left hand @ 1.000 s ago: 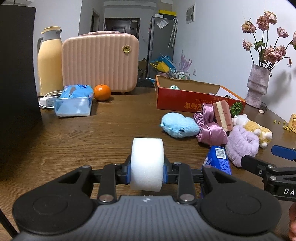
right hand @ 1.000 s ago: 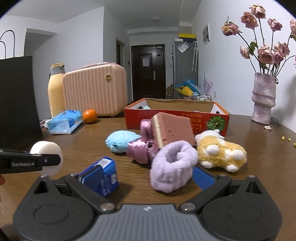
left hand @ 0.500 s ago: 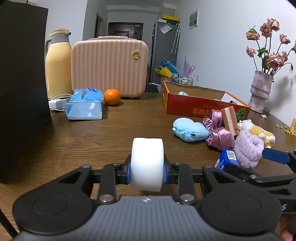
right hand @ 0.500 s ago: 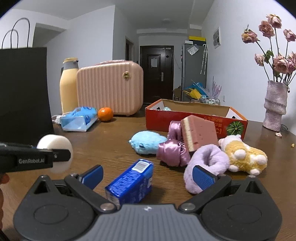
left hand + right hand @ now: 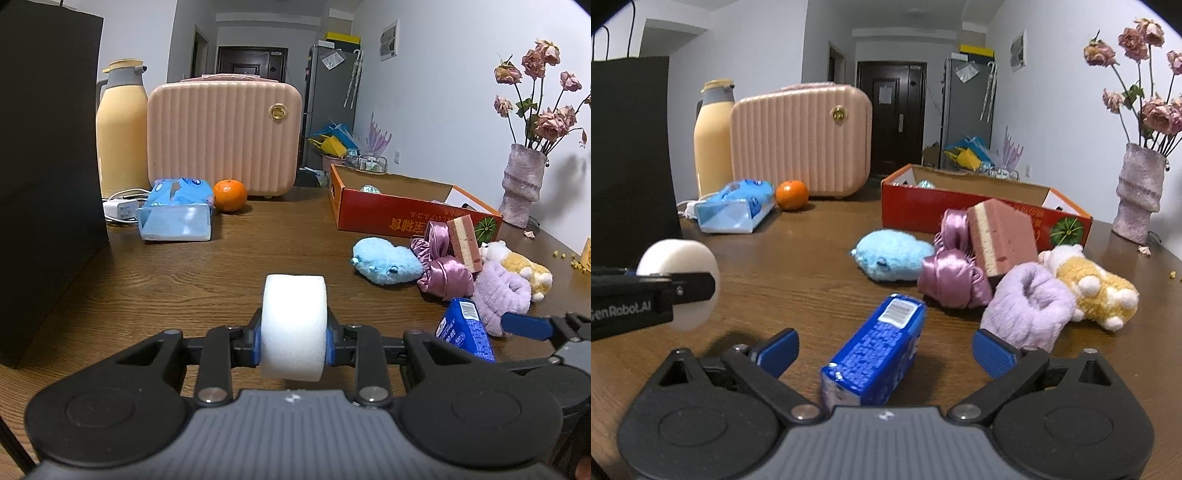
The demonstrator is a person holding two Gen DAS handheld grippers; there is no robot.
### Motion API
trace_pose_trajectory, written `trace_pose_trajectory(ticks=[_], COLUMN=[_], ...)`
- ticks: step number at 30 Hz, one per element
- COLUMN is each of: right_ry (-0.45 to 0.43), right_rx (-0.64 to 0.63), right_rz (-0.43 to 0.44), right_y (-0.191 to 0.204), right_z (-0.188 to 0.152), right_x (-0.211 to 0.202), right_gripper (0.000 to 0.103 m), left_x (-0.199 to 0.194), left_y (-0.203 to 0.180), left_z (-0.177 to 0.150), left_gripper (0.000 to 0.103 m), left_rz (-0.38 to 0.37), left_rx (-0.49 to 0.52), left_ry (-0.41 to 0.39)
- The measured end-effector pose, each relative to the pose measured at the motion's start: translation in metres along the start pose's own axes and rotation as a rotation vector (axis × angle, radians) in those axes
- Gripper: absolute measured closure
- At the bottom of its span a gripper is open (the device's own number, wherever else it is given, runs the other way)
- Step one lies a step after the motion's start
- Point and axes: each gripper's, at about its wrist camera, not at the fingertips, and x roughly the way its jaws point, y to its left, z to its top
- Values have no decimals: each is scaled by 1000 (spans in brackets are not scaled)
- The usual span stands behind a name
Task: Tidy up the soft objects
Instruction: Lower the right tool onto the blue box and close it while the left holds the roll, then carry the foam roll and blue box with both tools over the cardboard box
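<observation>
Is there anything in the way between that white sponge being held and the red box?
Nothing visible blocks it. The left gripper holds the white sponge; bare table runs to the red box. The blue plush lies off to the right.

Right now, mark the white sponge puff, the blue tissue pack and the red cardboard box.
white sponge puff [image 5: 294, 326], left wrist view, middle of its front face.
blue tissue pack [image 5: 875, 352], right wrist view, centre of its top side.
red cardboard box [image 5: 916, 212], right wrist view, front wall.

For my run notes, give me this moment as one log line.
left gripper: shut on white sponge | right gripper: open, blue packet between jaws | red box: behind plush pile
</observation>
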Motion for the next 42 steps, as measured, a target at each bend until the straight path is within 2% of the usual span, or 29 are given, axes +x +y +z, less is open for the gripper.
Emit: trace_pose_trajectory(ticks=[3, 9, 12, 14, 17, 19, 20, 32, 42], right_ry=[19, 50, 58, 63, 68, 68, 67, 16, -49], right_rx=[-2, -2, 5, 11, 28, 39, 47, 62, 48], right_rz=[5, 12, 19, 27, 39, 45, 50, 100, 97], right_y=[4, 7, 5, 4, 1, -1, -3, -8, -18], right_z=[0, 0, 0, 0, -1, -1, -1, 1, 9], right_x=[4, 11, 12, 13, 14, 13, 13, 5, -4], right_gripper=[7, 23, 35, 52, 61, 74, 77, 80, 80], left_x=[0, 0, 0, 0, 1, 1, 1, 4, 4], left_y=[0, 0, 0, 0, 0, 0, 0, -2, -7], left_z=[0, 0, 0, 0, 0, 0, 0, -1, 5], left_gripper=[73, 73, 73, 73, 73, 73, 73, 73, 73], left_rz=[1, 1, 0, 1, 2, 2, 2, 4, 12], left_rx=[-1, -1, 1, 1, 0, 0, 0, -2, 0], left_ry=[-1, 1, -1, 1, 2, 2, 2, 11, -11])
